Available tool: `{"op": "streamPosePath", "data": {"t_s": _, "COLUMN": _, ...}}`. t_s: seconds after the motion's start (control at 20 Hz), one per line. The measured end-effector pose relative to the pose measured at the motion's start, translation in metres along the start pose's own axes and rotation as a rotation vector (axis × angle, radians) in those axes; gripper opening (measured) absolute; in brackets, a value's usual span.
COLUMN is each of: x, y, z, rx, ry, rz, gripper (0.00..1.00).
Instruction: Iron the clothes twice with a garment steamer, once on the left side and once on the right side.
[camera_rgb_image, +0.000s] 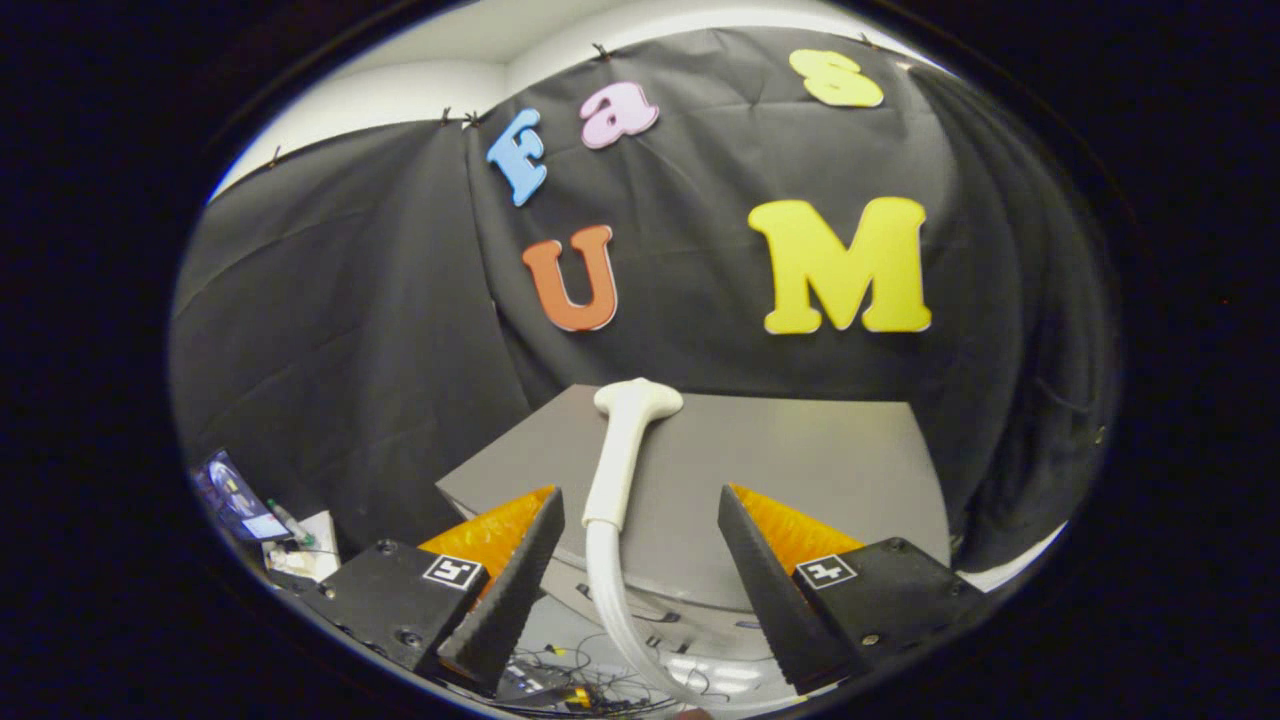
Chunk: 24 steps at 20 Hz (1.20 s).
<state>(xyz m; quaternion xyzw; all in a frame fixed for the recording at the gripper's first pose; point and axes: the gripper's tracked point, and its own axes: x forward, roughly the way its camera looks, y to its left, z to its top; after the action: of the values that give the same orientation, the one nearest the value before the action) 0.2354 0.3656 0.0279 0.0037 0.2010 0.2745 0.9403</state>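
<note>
Steamer (625, 440), white wand with flared head and pale hose, between gripper's (640, 535) parted jaws.

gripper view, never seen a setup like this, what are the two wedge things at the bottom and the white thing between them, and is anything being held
The camera rides on a hand-held gripper and looks forward along its two fingers; those are the wedges you see. A person carries it; there is no robot arm. The white thing is the steamer head on its hose, standing up in the gap between the fingers, nearer the left one. The fingers are spread apart and neither presses on it, so nothing is held. Beyond them sits a grey board, bare apart from the steamer in front of it. Black cloth behind it is the booth's wall. Below the fingers lie loose cables.
</note>
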Motion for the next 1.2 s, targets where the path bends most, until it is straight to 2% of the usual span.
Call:
{"op": "streamPosePath", "data": {"t_s": 0.15, "x": 0.047, "y": 0.007, "z": 0.003, "rx": 0.035, "ry": 0.125, "rz": 0.069, "gripper": 1.00}}
{"op": "streamPosePath", "data": {"t_s": 0.3, "x": 0.088, "y": 0.011, "z": 0.002, "rx": 0.051, "ry": 0.233, "rz": 0.074, "gripper": 0.99}}
{"op": "streamPosePath", "data": {"t_s": 0.45, "x": 0.119, "y": 0.009, "z": -0.002, "rx": 0.029, "ry": 0.320, "rz": 0.037, "gripper": 0.96}}
{"op": "streamPosePath", "data": {"t_s": 0.55, "x": 0.131, "y": 0.002, "z": -0.008, "rx": 0.021, "ry": 0.374, "rz": -0.023, "gripper": 0.91}}
{"op": "streamPosePath", "data": {"t_s": 0.75, "x": 0.145, "y": 0.001, "z": -0.011, "rx": 0.048, "ry": 0.422, "rz": -0.063, "gripper": 0.72}}
{"op": "streamPosePath", "data": {"t_s": 0.95, "x": 0.144, "y": 0.010, "z": -0.010, "rx": 0.122, "ry": 0.430, "rz": -0.090, "gripper": 0.43}}
{"op": "streamPosePath", "data": {"t_s": 1.2, "x": 0.128, "y": 0.005, "z": 0.003, "rx": 0.173, "ry": 0.326, "rz": -0.131, "gripper": 0.36}}
